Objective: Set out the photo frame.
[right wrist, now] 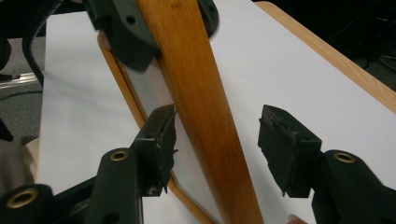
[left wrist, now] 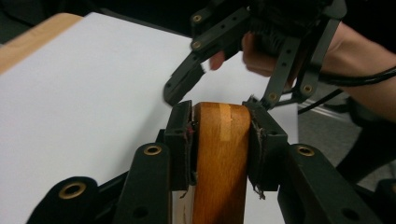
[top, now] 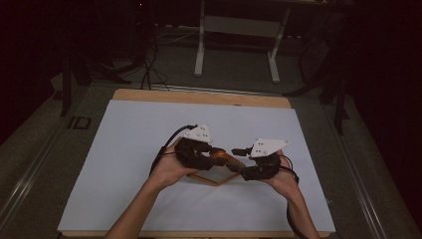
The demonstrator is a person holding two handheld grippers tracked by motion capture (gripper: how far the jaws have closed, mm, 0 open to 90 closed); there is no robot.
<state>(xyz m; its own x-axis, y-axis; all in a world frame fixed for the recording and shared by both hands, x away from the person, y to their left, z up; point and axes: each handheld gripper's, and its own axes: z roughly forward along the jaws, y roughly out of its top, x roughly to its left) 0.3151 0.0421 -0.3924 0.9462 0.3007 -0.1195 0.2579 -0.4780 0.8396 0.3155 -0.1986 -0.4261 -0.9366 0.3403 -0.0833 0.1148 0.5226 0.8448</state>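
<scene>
From above, a person's two forearms reach in over a desk [top: 149, 95] covered by a white sheet [top: 124, 149], each hand carrying a hand-held gripper. The left hand-held gripper [top: 211, 152] and the right hand-held gripper [top: 238, 151] meet near the middle of the sheet, both at an orange-brown wooden handle [top: 225, 158] that sits between them, with a thin wooden frame [top: 215, 178] lying on the sheet just below. Looking along the left hand-held gripper [left wrist: 220, 135], its two black jaws are clenched on the rounded end of the wooden handle [left wrist: 220, 154], pads pressed flat against either side; beyond it the right hand-held gripper [left wrist: 219, 95] comes down from above, its jaws spread apart around the tip. Looking along the right hand-held gripper [right wrist: 217, 140], the jaws stand released, wide on either side of the wooden handle [right wrist: 201, 107], which runs up between them to the far clamp; the left pad [right wrist: 161, 140] sits just beside the wood, the other well clear. The wooden frame [right wrist: 126, 93] lies on the white sheet [right wrist: 289, 70] beneath.
</scene>
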